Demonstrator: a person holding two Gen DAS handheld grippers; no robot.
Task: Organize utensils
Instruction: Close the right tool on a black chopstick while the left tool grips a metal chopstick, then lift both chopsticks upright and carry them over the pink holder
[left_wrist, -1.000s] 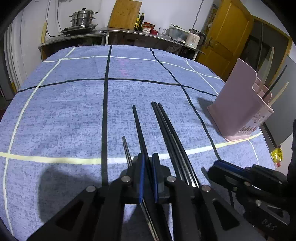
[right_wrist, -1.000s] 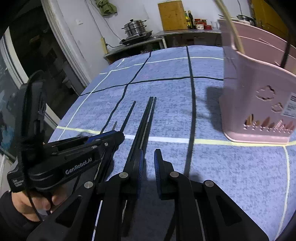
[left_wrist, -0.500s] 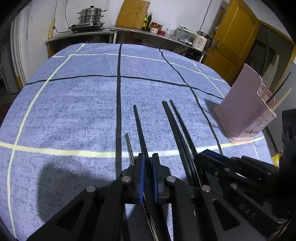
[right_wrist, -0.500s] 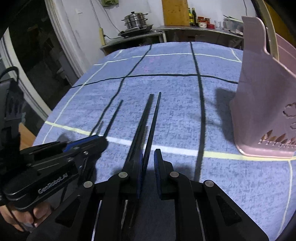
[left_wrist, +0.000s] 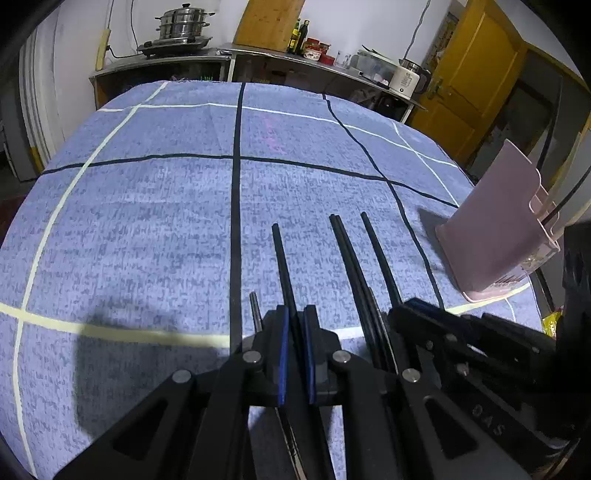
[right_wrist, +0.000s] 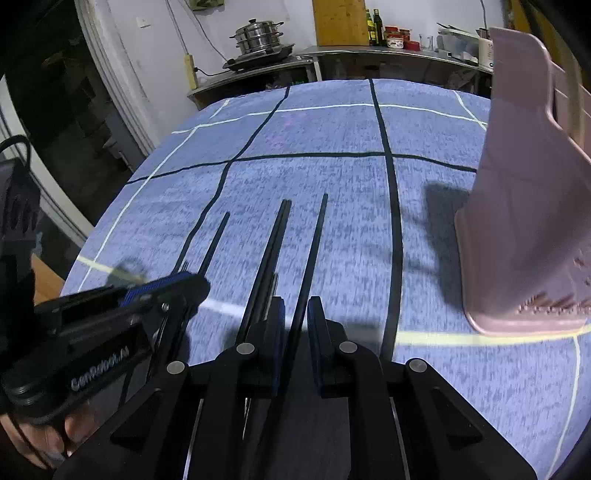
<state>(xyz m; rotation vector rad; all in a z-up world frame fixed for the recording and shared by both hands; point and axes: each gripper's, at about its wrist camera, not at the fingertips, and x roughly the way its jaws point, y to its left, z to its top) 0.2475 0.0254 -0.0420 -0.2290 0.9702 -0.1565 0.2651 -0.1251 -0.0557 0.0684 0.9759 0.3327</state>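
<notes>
Left gripper (left_wrist: 294, 321): I've got its blue pads clamped narrow on a single black chopstick (left_wrist: 282, 258), which runs forward between them and lies along the blue checked tablecloth (left_wrist: 147, 221). Just left of that gripper a short dark rod tip (left_wrist: 255, 310) pokes out; can't tell what it is.

Next over, a pair of black chopsticks (left_wrist: 351, 258) lies side by side, touching, on the cloth.

Right gripper (right_wrist: 295, 317): jaws narrow, and I have another lone chopstick (right_wrist: 314, 243) running between the pads; it sits near the left pad, contact not clear in the right wrist view. In the left wrist view this gripper sits just beside the left one, over the near ends of the pair.

Far right: pink utensil holder (left_wrist: 491, 229) stands upright on the cloth, apart from the chopsticks, with a few sticks already standing in it.

Background: steel steamer pot (left_wrist: 183, 24) on the counter, yellow door (left_wrist: 465, 88) on the right.
</notes>
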